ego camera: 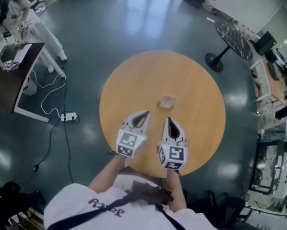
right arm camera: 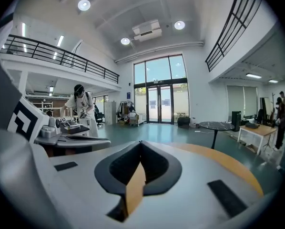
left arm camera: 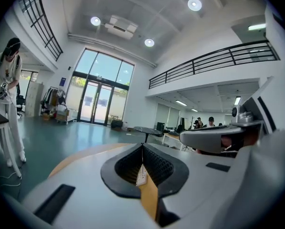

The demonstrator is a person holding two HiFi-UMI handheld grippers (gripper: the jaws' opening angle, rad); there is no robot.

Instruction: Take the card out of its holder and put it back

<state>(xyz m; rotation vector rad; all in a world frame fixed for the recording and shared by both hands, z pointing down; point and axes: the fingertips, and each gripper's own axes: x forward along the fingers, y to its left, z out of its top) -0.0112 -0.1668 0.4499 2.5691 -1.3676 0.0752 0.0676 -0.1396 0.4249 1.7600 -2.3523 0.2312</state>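
Left tongs [ego camera: 144, 114] and right tongs [ego camera: 169, 120], lower centre of the head view: each is a pair of smooth light-grey shells tapering to a point, lined with black ribbed pads. In the left gripper view the pads [left arm camera: 154, 163] meet at the tip and nothing is pinched between them; in the right gripper view the pads [right arm camera: 154, 163] likewise press together on nothing. In both gripper views a narrow wedge of tan counter shows through the slot below the closed tips. Each tool carries a cube with black-and-white square markers at its rear, left [ego camera: 130, 143] and right [ego camera: 173, 156], next to the wearer's forearms. The two tools lie side by side, apart, with the left one angled toward the upper right. The card in its holder [ego camera: 168, 101] is a small pale, roughly rectangular object lying flat on the counter [ego camera: 134, 75] near its centre, just ahead of both tips and touching neither; its details are too small to make out. The counter is a round, matte, tan wood-toned disc. Around it is a glossy dark teal floor [ego camera: 110, 23]. At the left edge a white power strip [ego camera: 69, 116] with trailing cables lies on the floor beside a dark rectangular desk [ego camera: 14, 75], where a person in white [ego camera: 18, 18] stands. At upper right is a small round pedestal table [ego camera: 233, 38].
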